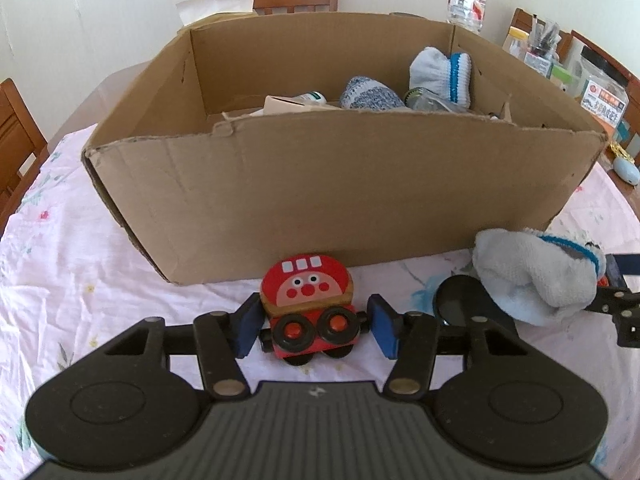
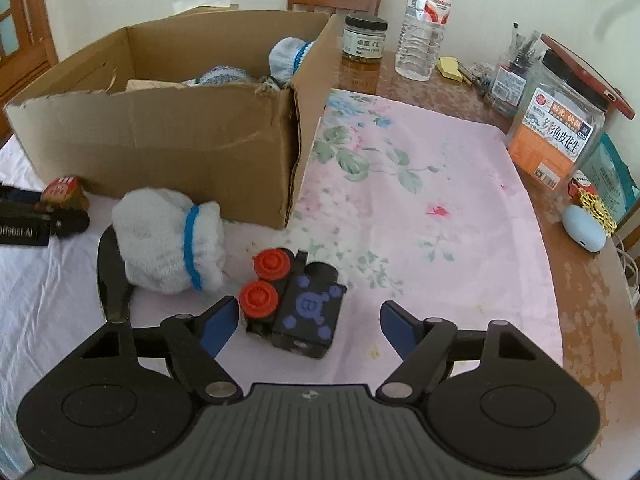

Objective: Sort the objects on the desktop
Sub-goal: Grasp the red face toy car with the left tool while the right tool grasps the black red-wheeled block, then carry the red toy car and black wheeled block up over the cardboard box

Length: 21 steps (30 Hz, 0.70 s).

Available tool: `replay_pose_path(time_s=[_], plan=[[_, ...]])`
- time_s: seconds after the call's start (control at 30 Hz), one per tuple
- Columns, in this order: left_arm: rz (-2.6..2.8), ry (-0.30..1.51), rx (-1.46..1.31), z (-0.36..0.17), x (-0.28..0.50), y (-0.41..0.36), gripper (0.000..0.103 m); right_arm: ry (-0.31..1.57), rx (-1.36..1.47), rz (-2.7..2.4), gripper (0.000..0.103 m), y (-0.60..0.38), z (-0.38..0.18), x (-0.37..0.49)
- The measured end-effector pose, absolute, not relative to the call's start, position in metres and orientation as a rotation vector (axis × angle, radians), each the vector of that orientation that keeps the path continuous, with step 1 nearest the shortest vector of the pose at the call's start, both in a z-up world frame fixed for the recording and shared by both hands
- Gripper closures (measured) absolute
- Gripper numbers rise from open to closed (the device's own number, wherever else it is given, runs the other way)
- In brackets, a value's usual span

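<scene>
A red toy train (image 1: 308, 300) with a painted face and black wheels stands on the floral cloth before the cardboard box (image 1: 320, 184). My left gripper (image 1: 314, 326) has its blue pads against both sides of it. In the right wrist view a black toy block (image 2: 308, 312) with red wheels lies between the pads of my right gripper (image 2: 310, 326). The left pad is near the wheels, the right pad well clear, so it stands open. A rolled white sock (image 2: 168, 244) with a blue band lies just beyond on a black disc (image 2: 112, 276).
The box (image 2: 160, 140) holds socks and small packages. Right of it stand a dark-lidded jar (image 2: 366, 36), a water bottle (image 2: 426, 20) and a snack jar (image 2: 556, 128). A pale blue case (image 2: 584, 228) lies near the table's right edge. Wooden chairs ring the table.
</scene>
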State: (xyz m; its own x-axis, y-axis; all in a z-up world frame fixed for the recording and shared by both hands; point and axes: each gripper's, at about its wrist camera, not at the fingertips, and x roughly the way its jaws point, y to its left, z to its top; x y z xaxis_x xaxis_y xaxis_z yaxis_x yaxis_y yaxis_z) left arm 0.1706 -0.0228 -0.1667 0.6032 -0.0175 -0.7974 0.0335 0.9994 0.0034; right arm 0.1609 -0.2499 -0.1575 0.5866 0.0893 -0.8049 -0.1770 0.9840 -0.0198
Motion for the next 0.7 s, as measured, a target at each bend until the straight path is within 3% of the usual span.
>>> replay_pose_path(time_s=[0.23, 0.7], plan=[[-0.032, 0.92, 0.009, -0.168, 0.171, -0.019, 0.048, 0.952, -0.062, 0.13, 0.046, -0.247, -0.16, 0.166], [-0.126, 0.91, 0.036, -0.152, 0.166, -0.017, 0.048, 0.954, -0.1, 0.173, 0.048, -0.255, -0.148, 0.16]])
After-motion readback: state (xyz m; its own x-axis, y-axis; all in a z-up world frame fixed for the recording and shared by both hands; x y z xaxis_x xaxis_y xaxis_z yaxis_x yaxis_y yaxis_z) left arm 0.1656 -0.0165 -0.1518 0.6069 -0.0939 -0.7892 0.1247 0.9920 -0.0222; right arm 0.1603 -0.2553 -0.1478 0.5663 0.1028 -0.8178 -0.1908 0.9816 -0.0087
